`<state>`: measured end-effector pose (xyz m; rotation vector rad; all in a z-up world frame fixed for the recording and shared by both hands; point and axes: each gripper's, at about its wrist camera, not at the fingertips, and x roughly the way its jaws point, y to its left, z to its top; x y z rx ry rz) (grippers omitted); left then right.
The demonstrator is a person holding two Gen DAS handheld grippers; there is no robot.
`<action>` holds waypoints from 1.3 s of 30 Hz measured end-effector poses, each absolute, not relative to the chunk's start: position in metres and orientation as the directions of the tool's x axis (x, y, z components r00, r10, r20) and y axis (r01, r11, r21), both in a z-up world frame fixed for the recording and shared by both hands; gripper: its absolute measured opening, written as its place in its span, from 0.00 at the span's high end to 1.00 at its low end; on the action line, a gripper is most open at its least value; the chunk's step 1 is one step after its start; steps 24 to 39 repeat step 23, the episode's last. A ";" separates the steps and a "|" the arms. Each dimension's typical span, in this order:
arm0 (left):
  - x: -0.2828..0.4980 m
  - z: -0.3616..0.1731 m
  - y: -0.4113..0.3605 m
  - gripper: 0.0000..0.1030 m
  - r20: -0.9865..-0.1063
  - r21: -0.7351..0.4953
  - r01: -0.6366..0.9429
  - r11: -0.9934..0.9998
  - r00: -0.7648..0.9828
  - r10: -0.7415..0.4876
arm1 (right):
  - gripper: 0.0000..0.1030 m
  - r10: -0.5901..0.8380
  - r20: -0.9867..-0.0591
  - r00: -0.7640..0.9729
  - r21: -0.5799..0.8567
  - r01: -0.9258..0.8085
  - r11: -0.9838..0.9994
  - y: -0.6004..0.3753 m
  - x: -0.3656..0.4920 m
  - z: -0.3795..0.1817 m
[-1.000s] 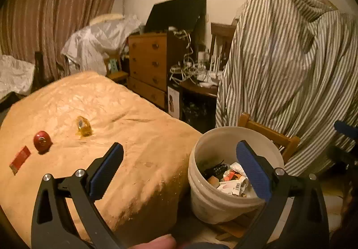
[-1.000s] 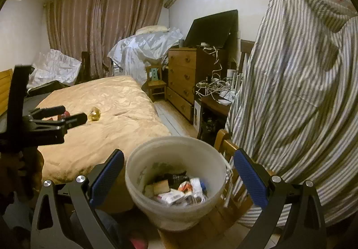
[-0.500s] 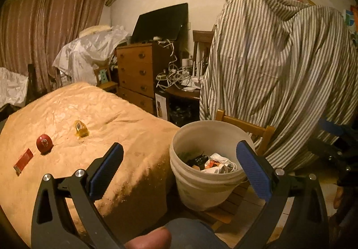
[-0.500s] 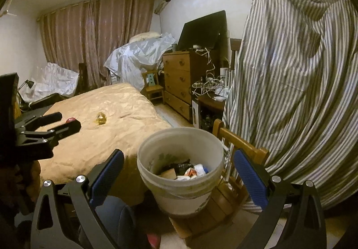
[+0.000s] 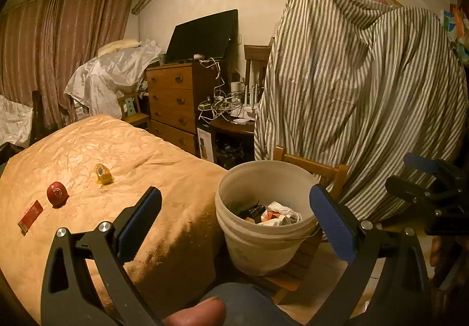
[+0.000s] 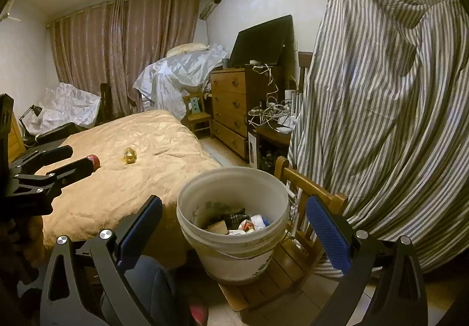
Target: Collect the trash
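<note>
A white bucket (image 5: 258, 241) (image 6: 234, 249) holding several trash pieces stands on a small wooden chair beside the bed. On the tan bedspread (image 5: 117, 156) lie a red round item (image 5: 57, 194), a yellow crumpled wrapper (image 5: 103, 174) (image 6: 129, 155) and a flat red packet (image 5: 30, 216). My left gripper (image 5: 234, 208) is open and empty, above the bed's corner and the bucket. My right gripper (image 6: 234, 219) is open and empty, in front of the bucket. The left gripper also shows in the right wrist view (image 6: 70, 157), partly hiding the red item.
A striped sheet (image 5: 366, 91) covers tall furniture right of the bucket. A wooden dresser (image 5: 173, 103) with a dark screen stands by the wall, next to a low table with tangled cables (image 5: 222, 103). Curtains (image 6: 123, 56) and plastic-covered piles are at the far end.
Both grippers have pulled back and up from the bucket, which now looks smaller and lower in both views. Both stay open and empty.
</note>
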<state>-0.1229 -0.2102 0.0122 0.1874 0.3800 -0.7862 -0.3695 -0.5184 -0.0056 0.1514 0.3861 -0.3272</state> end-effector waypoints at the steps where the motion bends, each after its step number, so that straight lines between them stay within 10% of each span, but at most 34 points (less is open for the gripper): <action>1: -0.124 0.012 -0.211 0.05 -0.401 0.025 0.719 0.694 0.644 -0.652 | 0.05 -0.283 -0.392 0.875 0.084 0.340 0.937 -0.518 -0.368 -0.004; 39: -0.120 0.006 -0.219 0.05 -0.440 0.032 0.715 0.699 0.638 -0.632 | 0.05 -0.261 -0.415 0.872 0.086 0.323 0.943 -0.516 -0.363 -0.003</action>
